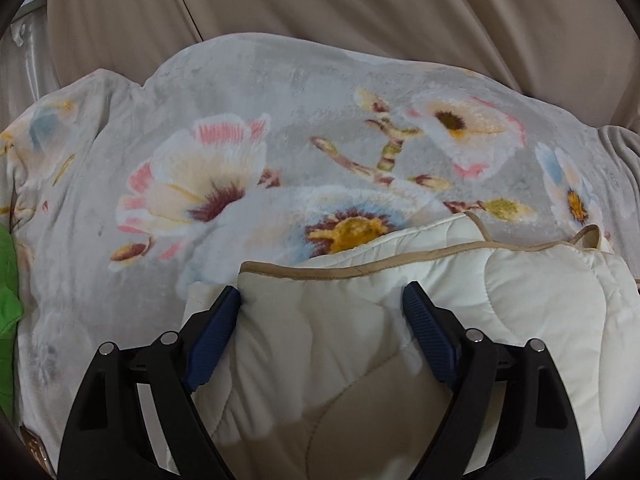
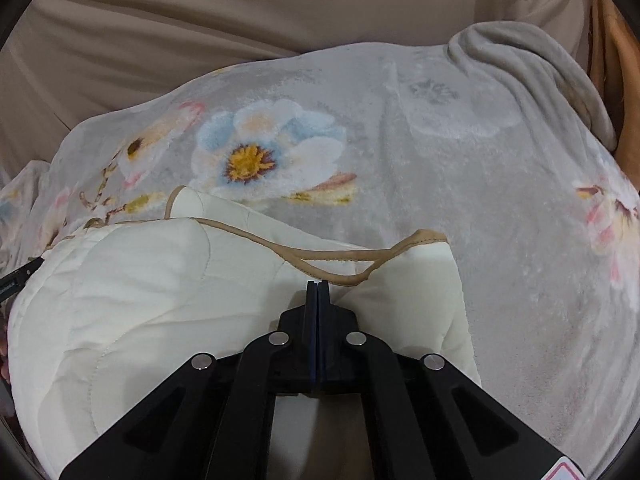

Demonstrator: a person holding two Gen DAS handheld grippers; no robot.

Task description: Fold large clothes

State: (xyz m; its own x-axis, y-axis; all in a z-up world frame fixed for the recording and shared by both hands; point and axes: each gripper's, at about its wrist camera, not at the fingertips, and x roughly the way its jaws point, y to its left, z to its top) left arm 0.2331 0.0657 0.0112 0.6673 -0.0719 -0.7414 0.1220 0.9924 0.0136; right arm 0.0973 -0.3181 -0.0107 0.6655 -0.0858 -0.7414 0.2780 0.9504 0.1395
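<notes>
Left gripper fingers wide apart, straddling the cream quilted garment, no clamp visible. Right gripper fingers fully closed at its tan-piped edge; pinch unclear. Garment lies on the floral blanket, likely for folding.

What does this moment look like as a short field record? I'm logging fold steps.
item: cream quilted piece with tan trim, bunched
surface: floral fleece blanket
left gripper: jaws wide, a thick fold of the quilt between them
right gripper: jaws together at the quilt's trimmed edge; whether cloth is pinched is unclear
backdrop: beige cushions
side item: green cloth at the left edge
</notes>
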